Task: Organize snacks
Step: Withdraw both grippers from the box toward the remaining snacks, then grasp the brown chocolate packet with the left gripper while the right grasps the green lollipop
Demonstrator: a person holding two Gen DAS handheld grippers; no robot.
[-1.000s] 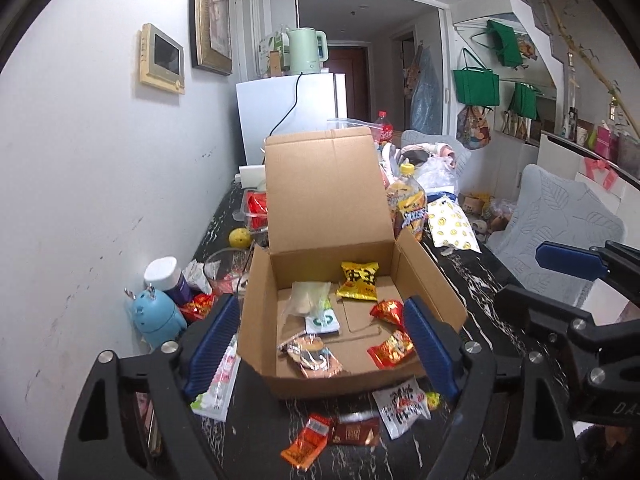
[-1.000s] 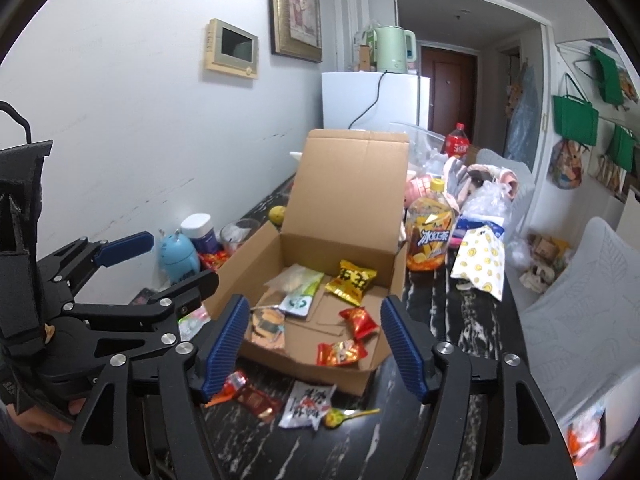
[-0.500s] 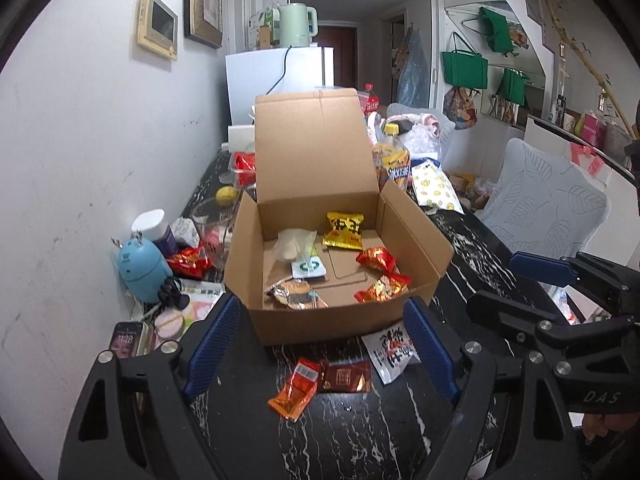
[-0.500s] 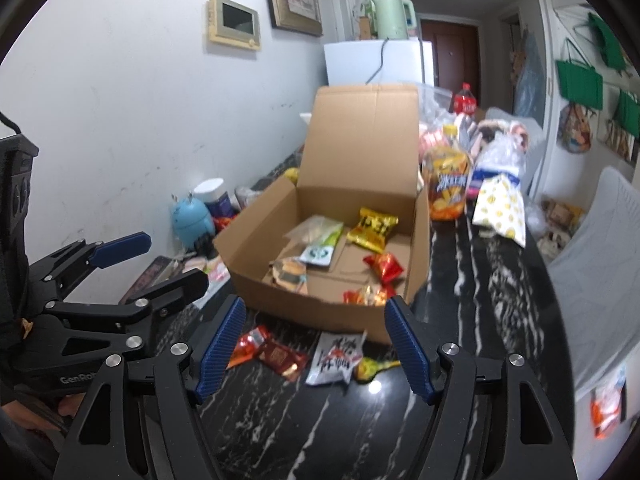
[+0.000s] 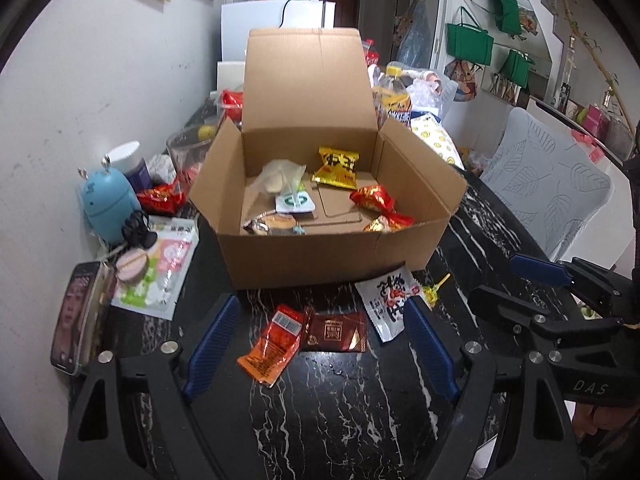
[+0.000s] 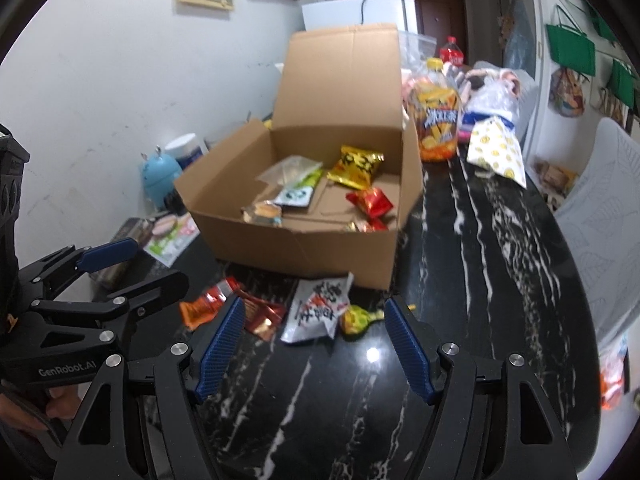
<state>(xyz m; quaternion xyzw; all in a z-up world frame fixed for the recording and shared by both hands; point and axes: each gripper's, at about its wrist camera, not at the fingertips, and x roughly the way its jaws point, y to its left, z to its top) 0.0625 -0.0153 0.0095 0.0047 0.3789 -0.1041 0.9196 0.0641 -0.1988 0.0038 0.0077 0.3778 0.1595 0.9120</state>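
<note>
My jaws stand wide, both the left gripper (image 5: 320, 344) and the right gripper (image 6: 314, 344), holding nothing; orange packet (image 5: 272, 350) and white packet (image 6: 318, 312) lie just ahead, short of the cardboard box (image 5: 320, 256) front edge; bare black table (image 5: 340, 420) beneath.

One open cardboard box (image 5: 332, 248) stood there; four snack packets (image 5: 272, 344) lay by the tabletop's (image 5: 340, 408) near edge.

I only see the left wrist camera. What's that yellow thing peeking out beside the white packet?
Observer: A yellow-green wrapped sweet, touching the white packet.
Operator: Are there any snacks I can't see at all?
Observer: Yes, an orange-and-white packet lies beyond the table's right edge.
Operator: And the red bit poking past the box lid?
Observer: That's a red-capped cola bottle, standing behind the box.
</note>
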